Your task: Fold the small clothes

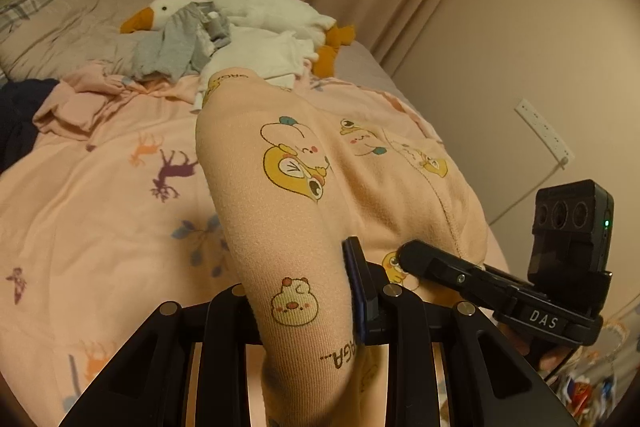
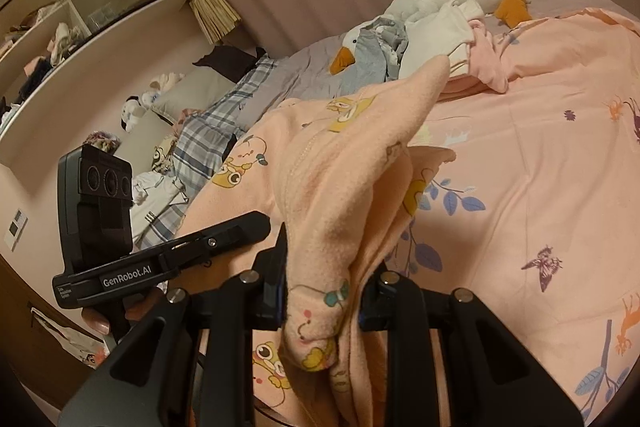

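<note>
Both hand-held grippers, left (image 1: 304, 307) and right (image 2: 324, 291), angle downward, jaws clamped.

Fleecy matt garment (image 2: 320, 187); smooth cotton-ish bedcover (image 2: 540, 155).

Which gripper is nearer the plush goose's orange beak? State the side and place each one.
Neither is clearly nearer. The left gripper and right gripper both grip the peach printed garment at the bed's near side; the goose lies far across the bed.

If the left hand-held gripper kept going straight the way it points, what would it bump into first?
Probably the peach cartoon-print garment that the left hand-held gripper is clamped on, which fills the view ahead. Past it lies the pink bedspread, though depth is hard to judge.
</note>
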The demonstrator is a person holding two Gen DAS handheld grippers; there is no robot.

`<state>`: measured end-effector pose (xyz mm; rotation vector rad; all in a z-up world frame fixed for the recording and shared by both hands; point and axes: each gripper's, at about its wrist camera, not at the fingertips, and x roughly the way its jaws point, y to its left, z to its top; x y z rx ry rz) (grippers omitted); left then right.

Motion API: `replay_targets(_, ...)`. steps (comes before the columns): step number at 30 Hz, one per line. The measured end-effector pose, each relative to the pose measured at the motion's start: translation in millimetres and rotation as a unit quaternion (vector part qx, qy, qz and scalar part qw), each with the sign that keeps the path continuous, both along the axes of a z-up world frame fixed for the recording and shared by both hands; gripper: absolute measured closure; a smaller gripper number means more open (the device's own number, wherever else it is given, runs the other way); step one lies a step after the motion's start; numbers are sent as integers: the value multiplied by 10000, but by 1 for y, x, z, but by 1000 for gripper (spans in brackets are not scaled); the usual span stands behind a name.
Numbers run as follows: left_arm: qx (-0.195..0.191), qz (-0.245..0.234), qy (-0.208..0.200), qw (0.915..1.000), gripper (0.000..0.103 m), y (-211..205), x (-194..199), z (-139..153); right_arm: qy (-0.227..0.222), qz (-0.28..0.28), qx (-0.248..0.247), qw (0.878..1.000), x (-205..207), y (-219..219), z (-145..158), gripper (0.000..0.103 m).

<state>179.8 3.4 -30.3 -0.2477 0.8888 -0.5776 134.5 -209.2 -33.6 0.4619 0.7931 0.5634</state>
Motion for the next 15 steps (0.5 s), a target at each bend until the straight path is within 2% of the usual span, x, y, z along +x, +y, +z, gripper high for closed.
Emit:
replay_targets(9, 250, 147, -41, 9996, 76, 14, 23, -24, 250, 53, -277, 9993, 31, 31, -21, 78)
replay_targets(15, 251, 195, 186, 9993, 76, 18, 41, -52, 506, 70, -328, 9982, 52, 37, -47, 78)
